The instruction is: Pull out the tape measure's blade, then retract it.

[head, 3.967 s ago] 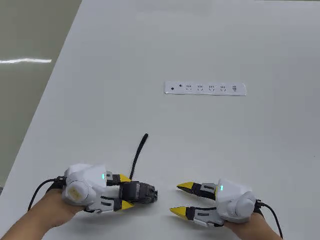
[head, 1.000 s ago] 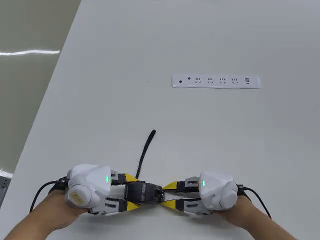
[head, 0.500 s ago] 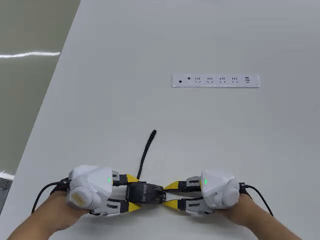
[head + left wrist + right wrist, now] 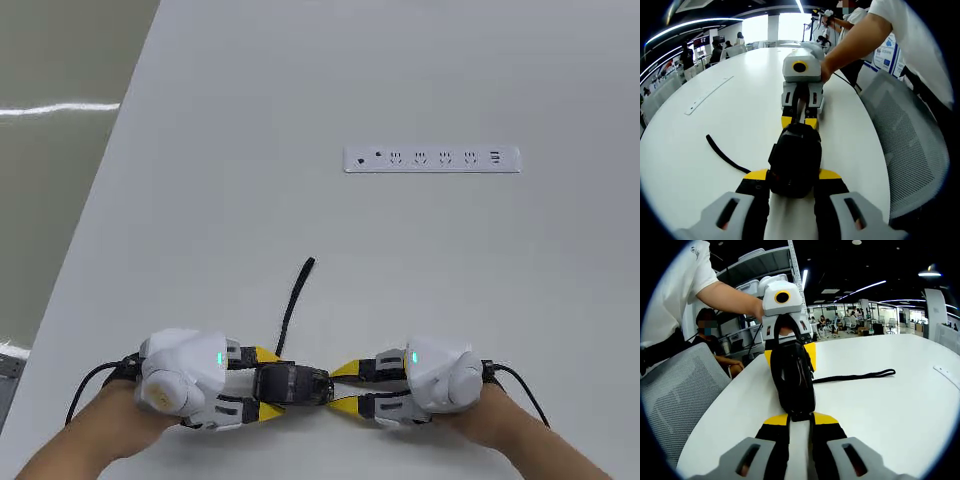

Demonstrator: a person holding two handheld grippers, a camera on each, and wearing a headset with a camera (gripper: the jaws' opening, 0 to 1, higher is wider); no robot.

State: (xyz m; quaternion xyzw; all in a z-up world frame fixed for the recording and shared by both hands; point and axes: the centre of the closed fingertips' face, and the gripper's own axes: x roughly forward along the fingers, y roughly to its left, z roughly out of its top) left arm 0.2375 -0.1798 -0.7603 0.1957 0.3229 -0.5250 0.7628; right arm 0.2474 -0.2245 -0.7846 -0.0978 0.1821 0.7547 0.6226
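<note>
Two grippers nose-to-nose: left gripper [image 4: 266,383] clamps black tape measure [image 4: 292,384], long axis left-right, mouth toward right gripper [image 4: 345,386], which pinches its end.

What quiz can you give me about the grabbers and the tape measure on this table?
1. True or false: the left gripper holds the black tape measure.
2. Which lies on the table beyond the grippers? A cup, B power strip, C book.
3. Fill in: the tape measure's strap lies on the ___ table.
Key: 1 true; 2 B; 3 white.
</note>
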